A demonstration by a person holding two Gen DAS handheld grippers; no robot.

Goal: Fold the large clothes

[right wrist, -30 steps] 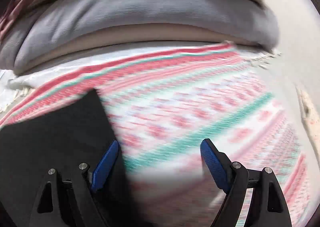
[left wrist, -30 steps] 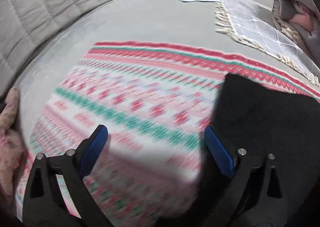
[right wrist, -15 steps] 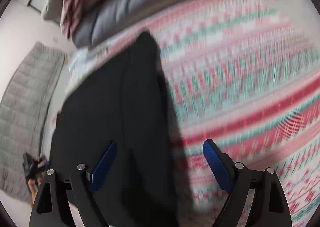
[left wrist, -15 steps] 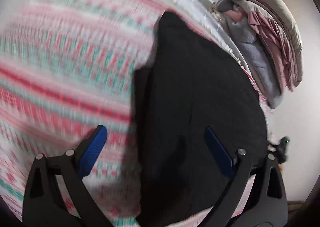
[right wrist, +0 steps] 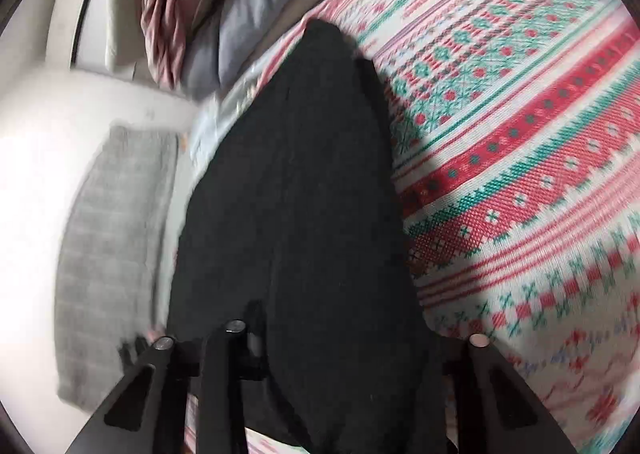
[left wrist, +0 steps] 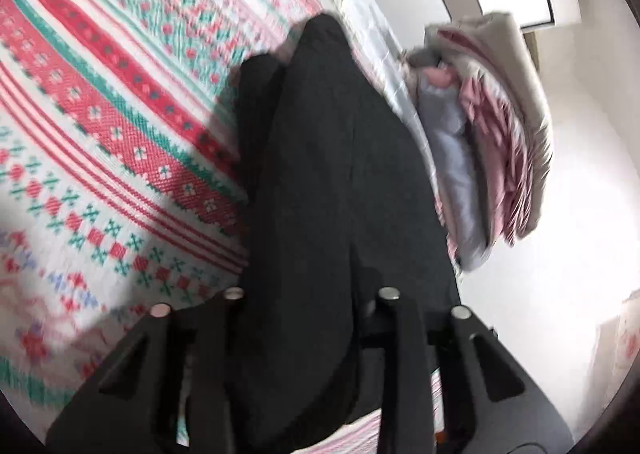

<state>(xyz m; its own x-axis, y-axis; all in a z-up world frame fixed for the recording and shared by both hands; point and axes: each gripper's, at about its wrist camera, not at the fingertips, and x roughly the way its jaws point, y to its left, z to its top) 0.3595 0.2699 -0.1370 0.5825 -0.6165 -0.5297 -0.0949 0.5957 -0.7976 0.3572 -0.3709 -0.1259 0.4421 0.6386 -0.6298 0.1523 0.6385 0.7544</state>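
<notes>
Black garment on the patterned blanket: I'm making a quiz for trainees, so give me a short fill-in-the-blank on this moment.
1. The garment between the left gripper fingers is ____ in colour.
2. It lies on a blanket patterned in red, white and ____.
3. The right gripper is closing on the ____.

Missing: black; green; garment

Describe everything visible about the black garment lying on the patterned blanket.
The black garment is a dark, matte, soft-looking fabric, lying lengthwise in a narrow folded strip on the red, green and white patterned blanket. Long creases run down it. Its near end bunches between both closing grippers, left gripper and right gripper. Its far end tapers toward piled bedding.
</notes>
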